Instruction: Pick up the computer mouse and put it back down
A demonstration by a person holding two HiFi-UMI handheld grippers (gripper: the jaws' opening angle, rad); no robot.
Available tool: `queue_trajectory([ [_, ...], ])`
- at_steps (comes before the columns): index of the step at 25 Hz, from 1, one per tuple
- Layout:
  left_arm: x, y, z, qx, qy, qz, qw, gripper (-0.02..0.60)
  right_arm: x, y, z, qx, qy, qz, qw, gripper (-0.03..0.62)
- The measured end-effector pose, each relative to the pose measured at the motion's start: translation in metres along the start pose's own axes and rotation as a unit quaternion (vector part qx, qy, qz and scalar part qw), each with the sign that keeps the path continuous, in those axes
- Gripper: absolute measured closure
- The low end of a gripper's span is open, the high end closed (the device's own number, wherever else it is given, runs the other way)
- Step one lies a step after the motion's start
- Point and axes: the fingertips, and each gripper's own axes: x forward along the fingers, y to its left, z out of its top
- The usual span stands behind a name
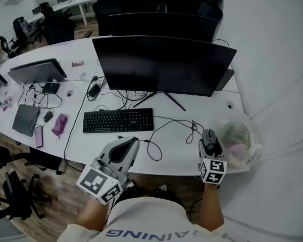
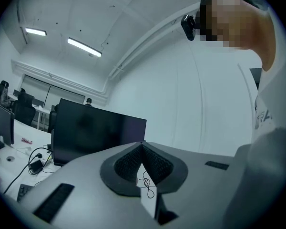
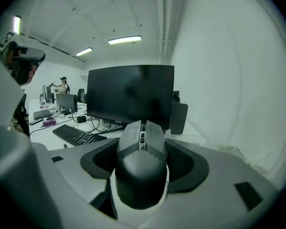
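Note:
The dark computer mouse (image 3: 142, 162) sits between the jaws of my right gripper (image 3: 143, 128), whose pads press on both its sides. In the head view the mouse (image 1: 210, 139) and right gripper (image 1: 210, 147) are over the white desk (image 1: 182, 153) near its front right edge. Whether the mouse touches the desk I cannot tell. Its cable (image 1: 156, 147) runs left in loops toward the keyboard. My left gripper (image 1: 129, 144) hovers at the desk's front edge, below the keyboard. Its jaws (image 2: 142, 146) meet at the tips with nothing between them.
A black keyboard (image 1: 118, 120) lies in front of a large dark monitor (image 1: 161, 64). A crumpled plastic bag (image 1: 238, 140) sits just right of the mouse. A laptop (image 1: 36, 70), tablet (image 1: 25, 120), phone (image 1: 39, 136) and cables occupy the desk's left. Office chairs (image 1: 156, 4) stand behind.

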Motion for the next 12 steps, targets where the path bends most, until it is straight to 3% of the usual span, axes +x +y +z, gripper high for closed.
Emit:
queue_trajectory([
  [12, 0.027, -0.001, -0.030, -0.017, 0.040, 0.011, 0.9990, 0.577, 0.036, -0.018, -0.112, 0.008, 0.115, 0.002, 0.993, 0.287],
])
